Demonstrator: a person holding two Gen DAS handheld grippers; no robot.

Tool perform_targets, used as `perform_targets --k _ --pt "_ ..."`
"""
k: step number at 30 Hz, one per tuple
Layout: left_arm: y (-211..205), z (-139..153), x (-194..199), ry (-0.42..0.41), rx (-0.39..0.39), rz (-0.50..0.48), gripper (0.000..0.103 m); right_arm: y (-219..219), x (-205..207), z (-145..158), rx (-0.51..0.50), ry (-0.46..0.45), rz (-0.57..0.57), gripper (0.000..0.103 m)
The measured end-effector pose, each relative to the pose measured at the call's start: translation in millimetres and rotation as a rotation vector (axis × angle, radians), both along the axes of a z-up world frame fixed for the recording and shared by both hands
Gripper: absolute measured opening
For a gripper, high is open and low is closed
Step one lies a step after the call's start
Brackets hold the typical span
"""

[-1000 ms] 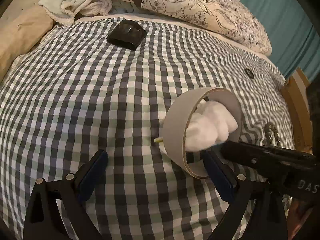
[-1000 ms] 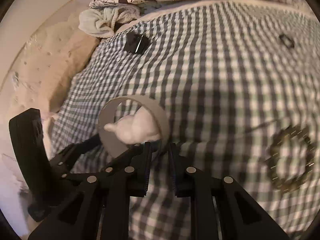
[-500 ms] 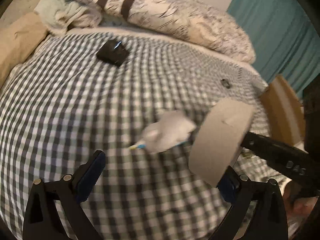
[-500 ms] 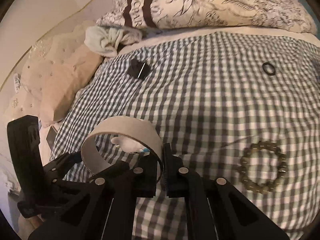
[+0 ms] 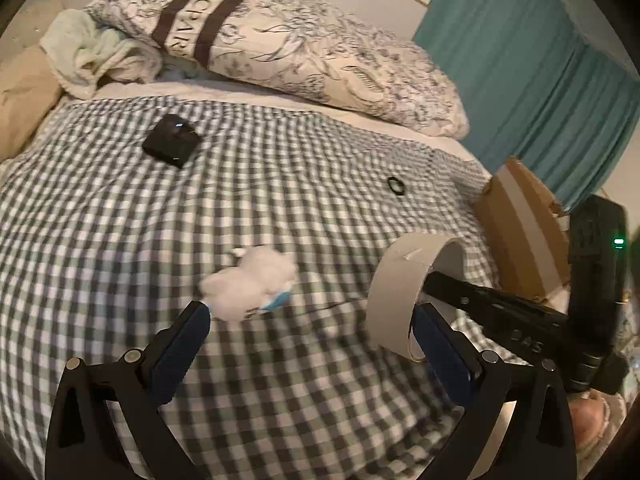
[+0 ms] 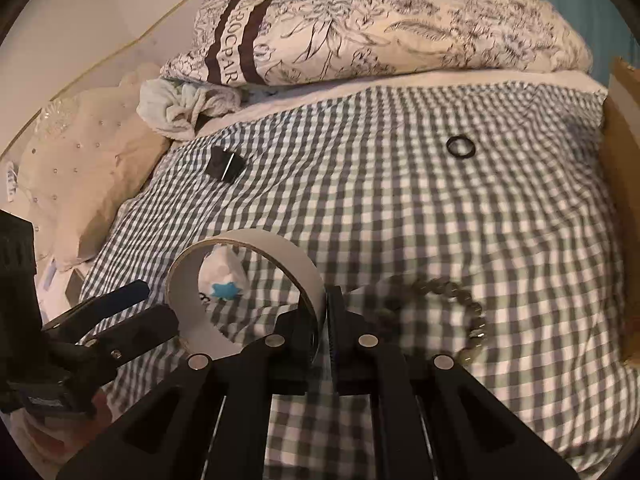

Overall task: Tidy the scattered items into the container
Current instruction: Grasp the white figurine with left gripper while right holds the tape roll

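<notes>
**Ring-shaped container lifted off the bed, white bundle left on the quilt**

While the right gripper [image 6: 323, 316] pinches the wall of the pale round container [image 6: 188, 300] between nearly shut jaws, with one finger inside the ring and one outside, the container hangs tilted above the checked quilt [image 6: 400, 208]. It is an open band with no bottom showing; the quilt is visible straight through it. The left gripper [image 5: 312, 328] stands wide open with nothing between its blue pads [image 5: 182, 344]; the container sits just beside its right-hand pad in the left wrist view.

The white fluffy bundle [image 5: 252, 280], with a light blue patch on its near side, lies on the quilt outside the container, close to the left gripper's left-hand pad. Farther up the bed rests a small black box [image 5: 171, 141], and a little black ring [image 6: 461, 147] lies well apart toward the right. A bead bracelet [image 6: 468, 308] lies on the quilt just right of the right gripper's fingers. A floral pillow [image 6: 380, 28] and a crumpled pale cloth [image 6: 176, 108] sit at the head of the bed, and a cardboard box [image 5: 520, 232] stands at the bed's edge.
</notes>
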State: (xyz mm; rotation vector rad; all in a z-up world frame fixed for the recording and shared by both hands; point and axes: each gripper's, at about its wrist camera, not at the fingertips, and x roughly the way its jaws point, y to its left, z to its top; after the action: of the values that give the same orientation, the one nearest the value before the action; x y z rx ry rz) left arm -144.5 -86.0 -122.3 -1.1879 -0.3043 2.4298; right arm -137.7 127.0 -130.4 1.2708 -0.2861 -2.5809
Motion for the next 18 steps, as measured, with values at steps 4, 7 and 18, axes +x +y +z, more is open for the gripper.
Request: perform_targets --k 4,7,18 --pt "-8 12 4 0.037 0.148 -0.012 0.103 13 -7 -5 0.010 -0.006 -0.054 0.006" --pt "-11 11 -4 0.063 0.027 0.086 0.103 24 -7 -4 0.006 0.005 -0.078 0.006" --pt "18 -47 -61 0.016 -0.324 0.148 0.103 47 7 15 -0.045 0.012 -0.110 0.006"
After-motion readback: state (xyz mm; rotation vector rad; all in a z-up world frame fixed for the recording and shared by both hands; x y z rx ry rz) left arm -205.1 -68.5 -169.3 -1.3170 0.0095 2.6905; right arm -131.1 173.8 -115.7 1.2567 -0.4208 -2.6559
